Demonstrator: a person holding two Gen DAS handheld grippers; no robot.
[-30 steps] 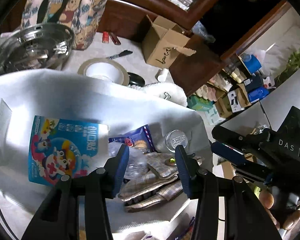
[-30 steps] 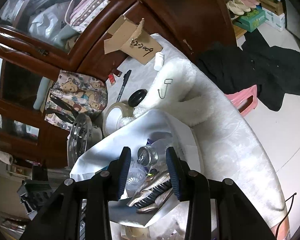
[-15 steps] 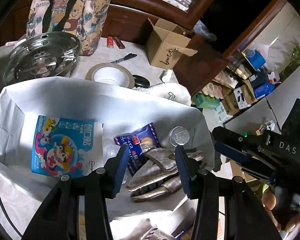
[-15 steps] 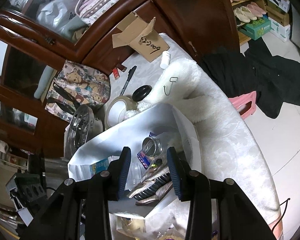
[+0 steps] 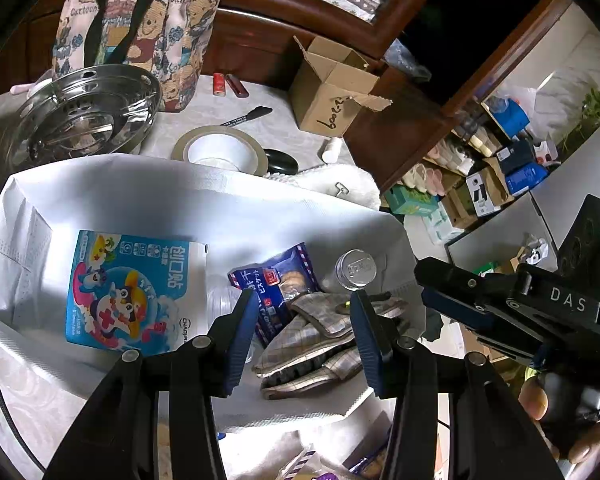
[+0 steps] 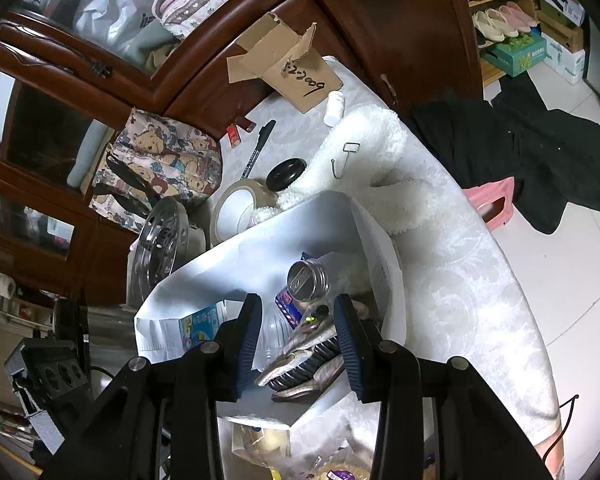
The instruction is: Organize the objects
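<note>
White woven fabric forms the open bag (image 5: 148,196) on the table, its near rim hidden behind both tools. Inside lie a blue cartoon-printed box (image 5: 128,292), plaid slippers (image 5: 320,336) (soles partly turned up), a blue biscuit packet (image 5: 276,288) half covered by the slippers, and a clear bottle (image 5: 354,270) whose body is hard to make out. The left gripper (image 5: 304,328) and right gripper (image 6: 296,340) hover above the bag, fingers spread, pinching nothing.
</note>
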